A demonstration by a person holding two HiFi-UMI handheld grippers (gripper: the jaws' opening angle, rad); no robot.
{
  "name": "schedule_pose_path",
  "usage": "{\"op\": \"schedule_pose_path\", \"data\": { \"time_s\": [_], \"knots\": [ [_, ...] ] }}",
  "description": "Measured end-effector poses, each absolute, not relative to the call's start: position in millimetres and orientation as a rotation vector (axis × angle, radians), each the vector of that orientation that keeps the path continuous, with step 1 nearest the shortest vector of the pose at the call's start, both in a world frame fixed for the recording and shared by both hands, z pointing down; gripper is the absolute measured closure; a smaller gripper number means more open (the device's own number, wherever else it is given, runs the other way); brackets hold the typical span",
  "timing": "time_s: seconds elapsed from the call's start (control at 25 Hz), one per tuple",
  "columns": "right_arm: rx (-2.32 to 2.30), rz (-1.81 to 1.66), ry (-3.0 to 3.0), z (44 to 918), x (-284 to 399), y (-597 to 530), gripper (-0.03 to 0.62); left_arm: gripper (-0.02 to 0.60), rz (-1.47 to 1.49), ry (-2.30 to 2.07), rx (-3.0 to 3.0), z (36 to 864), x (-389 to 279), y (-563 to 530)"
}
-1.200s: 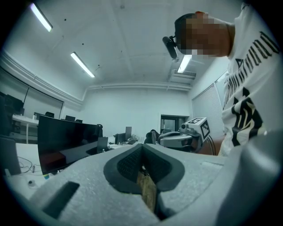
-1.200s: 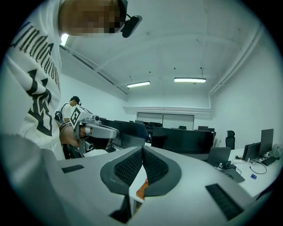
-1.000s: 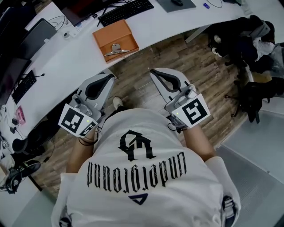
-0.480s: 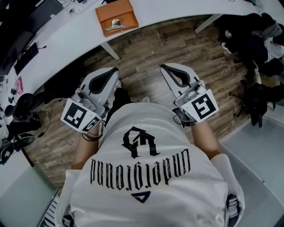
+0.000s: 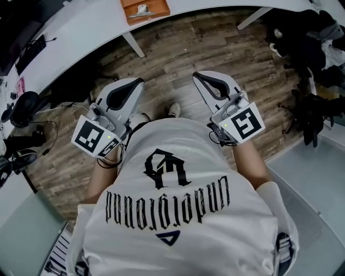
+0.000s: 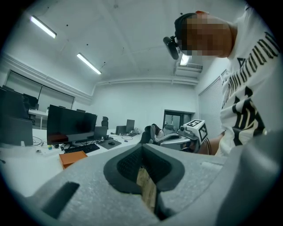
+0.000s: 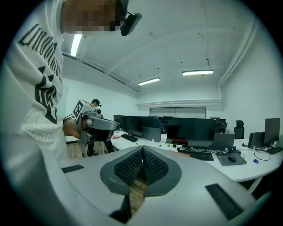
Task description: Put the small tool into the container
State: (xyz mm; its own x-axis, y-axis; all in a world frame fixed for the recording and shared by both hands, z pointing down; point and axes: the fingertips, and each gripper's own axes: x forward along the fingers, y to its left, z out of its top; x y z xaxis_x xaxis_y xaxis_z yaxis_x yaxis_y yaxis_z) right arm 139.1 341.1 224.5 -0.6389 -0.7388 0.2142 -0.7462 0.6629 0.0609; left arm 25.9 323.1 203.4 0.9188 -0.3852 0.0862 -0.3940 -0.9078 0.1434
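The orange container (image 5: 159, 6) lies on the white desk at the top edge of the head view, with the small metal tool (image 5: 143, 9) inside it. Both grippers hang over the wooden floor in front of the person's chest, well short of the desk. The left gripper (image 5: 139, 82) is shut and holds nothing. The right gripper (image 5: 197, 75) is also shut with nothing in it. In the left gripper view its jaws (image 6: 142, 146) meet at the tips, and the container (image 6: 72, 159) shows far off to the left. The right gripper view shows the right gripper (image 7: 142, 148) closed the same way.
The curved white desk (image 5: 81, 29) runs across the top left, with a slanted leg (image 5: 133, 44). Black bags and gear (image 5: 310, 59) pile up at the right. Cables and dark equipment (image 5: 21, 108) lie at the left. Monitors (image 7: 194, 130) stand on the desks.
The desk and the orange container have slid up toward the top edge of the head view as the person backs away. Both grippers stay shut, side by side.
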Motion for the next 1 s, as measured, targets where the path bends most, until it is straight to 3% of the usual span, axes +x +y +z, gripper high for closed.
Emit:
{"op": "schedule_pose_path", "data": {
  "time_s": [0.68,1.0],
  "knots": [
    [1.294,0.022,-2.669,216.9,-15.4,423.2,0.579,0.569,0.096,-0.5,2.955,205.7,-123.1,402.2],
    [1.368,0.022,-2.62,221.4,-41.1,440.3,0.579,0.568,0.084,-0.479,2.941,213.0,-164.2,409.9]
  ]
}}
